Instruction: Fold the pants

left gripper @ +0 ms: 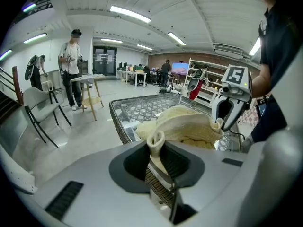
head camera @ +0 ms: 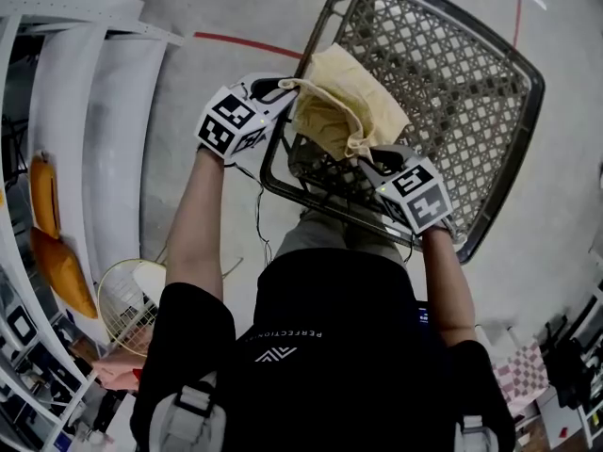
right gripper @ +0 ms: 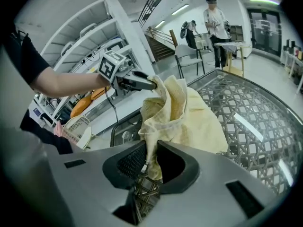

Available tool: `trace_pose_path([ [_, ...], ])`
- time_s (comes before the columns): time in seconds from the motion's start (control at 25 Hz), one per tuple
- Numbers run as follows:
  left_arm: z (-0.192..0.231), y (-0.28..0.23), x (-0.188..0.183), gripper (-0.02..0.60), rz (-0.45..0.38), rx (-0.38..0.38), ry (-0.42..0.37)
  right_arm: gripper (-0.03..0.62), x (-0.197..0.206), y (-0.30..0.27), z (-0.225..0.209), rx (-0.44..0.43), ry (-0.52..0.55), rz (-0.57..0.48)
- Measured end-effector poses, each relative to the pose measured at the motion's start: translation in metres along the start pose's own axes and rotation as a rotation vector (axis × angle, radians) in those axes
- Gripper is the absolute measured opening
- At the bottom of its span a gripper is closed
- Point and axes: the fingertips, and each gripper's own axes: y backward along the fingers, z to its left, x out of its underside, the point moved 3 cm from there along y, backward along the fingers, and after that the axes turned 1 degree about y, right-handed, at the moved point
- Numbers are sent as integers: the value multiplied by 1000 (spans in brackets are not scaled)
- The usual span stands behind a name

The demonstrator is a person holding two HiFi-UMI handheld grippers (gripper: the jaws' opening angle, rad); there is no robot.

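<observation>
Pale yellow pants (head camera: pixel 344 109) hang bunched between my two grippers over the near corner of a woven rattan table with a glass top (head camera: pixel 452 73). My left gripper (head camera: pixel 283 89) is shut on one edge of the cloth; a rolled bit of fabric (left gripper: pixel 156 143) sticks up between its jaws. My right gripper (head camera: pixel 369 158) is shut on another edge, the cloth (right gripper: pixel 151 145) pinched between its jaws. The pants (right gripper: pixel 184 117) drape onto the tabletop (right gripper: pixel 255 122). From the left gripper view the right gripper (left gripper: pixel 226 115) shows beyond the pile (left gripper: pixel 182 124).
White curved shelving (head camera: pixel 89 111) stands at the left with orange objects (head camera: pixel 52 243) and a wire basket (head camera: pixel 127 304) below. A red floor line (head camera: pixel 245 45) runs behind the table. A person (left gripper: pixel 71 63), a chair (left gripper: pixel 40 108) and a stool (left gripper: pixel 90 91) stand farther off.
</observation>
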Motion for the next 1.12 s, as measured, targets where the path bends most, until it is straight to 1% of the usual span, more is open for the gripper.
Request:
trace_pose_path([
  [0.16, 2, 5, -1, 66, -9, -14, -11, 81, 2, -3, 7, -33, 49, 33],
  [0.28, 0, 6, 7, 70, 17, 0, 16, 81, 6, -5, 12, -57, 79, 65],
  [0.44, -5, 11, 16, 118, 35, 23, 69, 92, 5, -2, 16, -81, 86, 64],
  [0.6, -10, 17, 24, 138, 57, 33, 84, 121, 0, 5, 24, -134, 86, 47],
  [0.72, -8, 25, 27, 138, 57, 15, 92, 121, -6, 15, 24, -130, 74, 13],
  [0.88, -4, 39, 16, 138, 31, -13, 85, 121, -26, 32, 18, -112, 52, -78],
  [1.0, -1, 47, 6, 137, 24, -32, 73, 116, -42, 40, 6, -80, 11, -156],
  [1.12, -2, 49, -6, 123, 23, -40, 53, 97, -55, 41, -10, -39, -33, -198],
])
